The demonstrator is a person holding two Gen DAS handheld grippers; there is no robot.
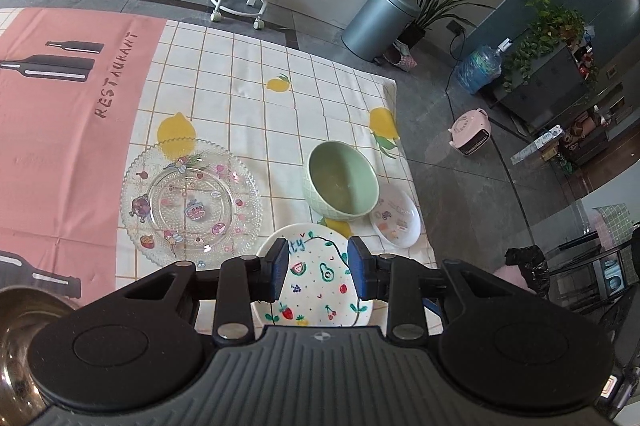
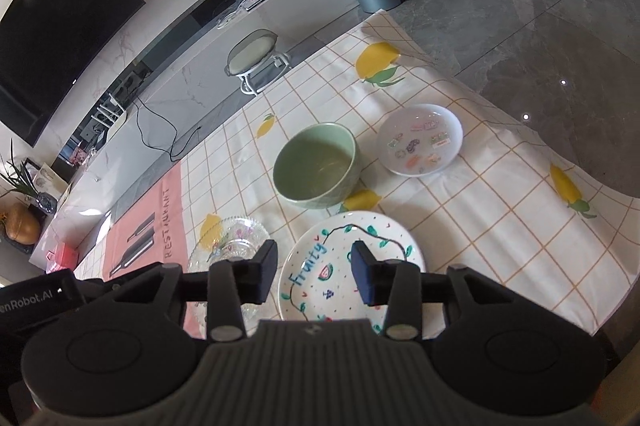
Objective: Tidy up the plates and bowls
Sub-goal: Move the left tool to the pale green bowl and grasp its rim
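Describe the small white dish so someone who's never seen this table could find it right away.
Start at the lemon-print checked cloth and find the green bowl in its middle. The small white dish sits just beside it, toward the cloth's edge. Unlike the bigger Fruity plate, it is plain white with little stickers inside.

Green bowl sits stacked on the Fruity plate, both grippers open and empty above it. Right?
Not stacked. The right wrist view shows the green bowl directly on the cloth, beyond the Fruity plate, apart from it. Both grippers are open and empty.
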